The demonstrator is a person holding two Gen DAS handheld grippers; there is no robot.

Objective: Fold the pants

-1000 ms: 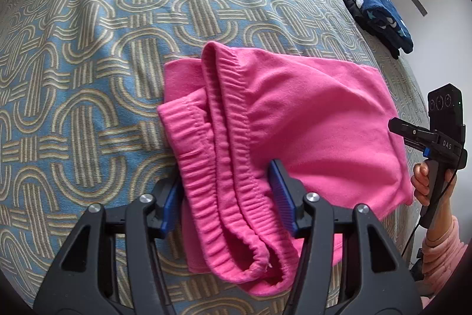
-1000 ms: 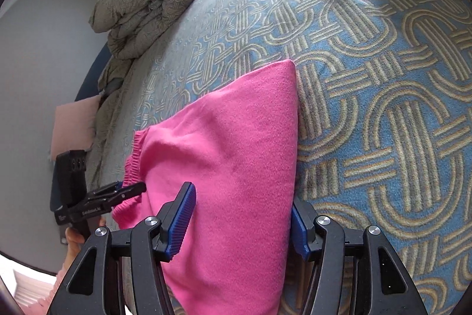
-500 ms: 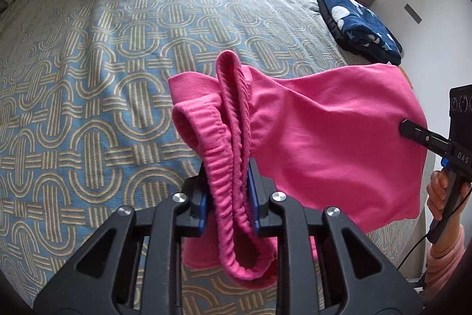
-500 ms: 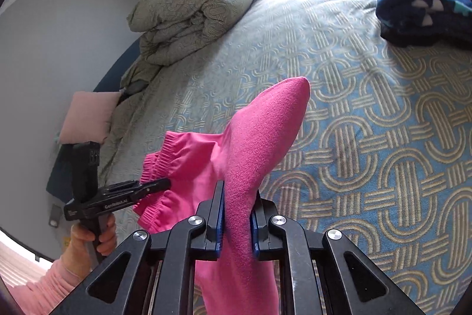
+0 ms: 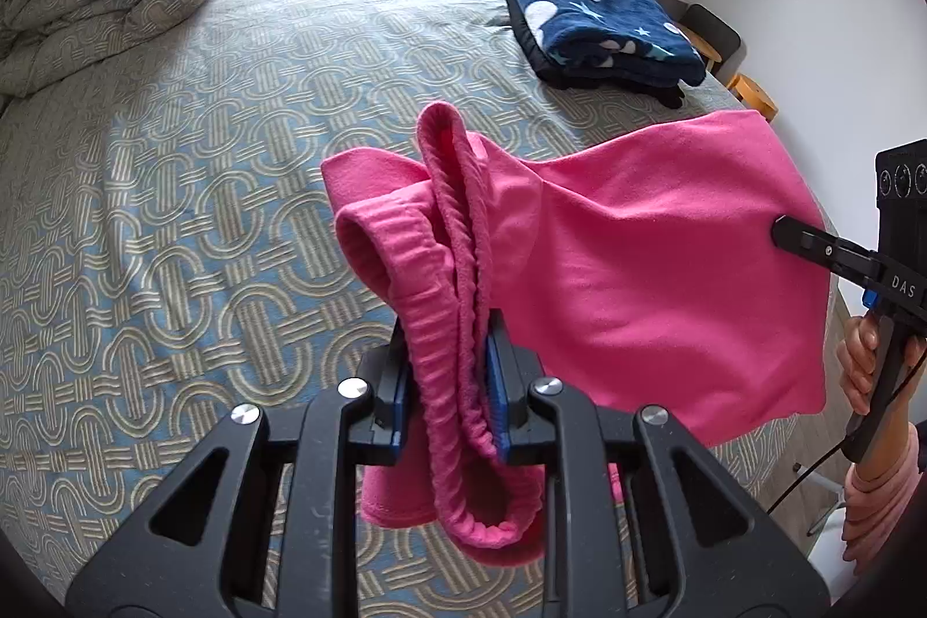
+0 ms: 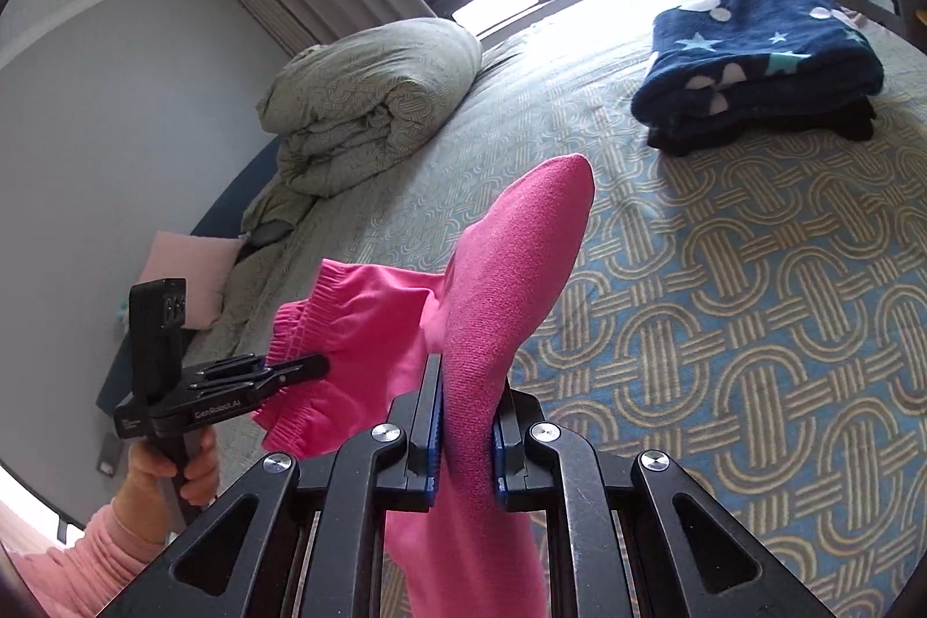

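Spanning both views: patterned bed (image 5: 174, 212). Pink pants (image 5: 637, 259), folded, lifted clear of it; lower hem cut off behind gripper bodies. Left gripper (image 5: 446, 380) clamped on ribbed waistband; right gripper (image 6: 463, 432) clamped on opposite folded edge.

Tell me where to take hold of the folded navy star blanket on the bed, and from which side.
Grip the navy star blanket at its rounded folded edge, the thick end facing the pink pants, coming in level from that near side. The fold there bundles all layers, so one pinch lifts the whole stack. It rests on a dark garment, so stay above that.
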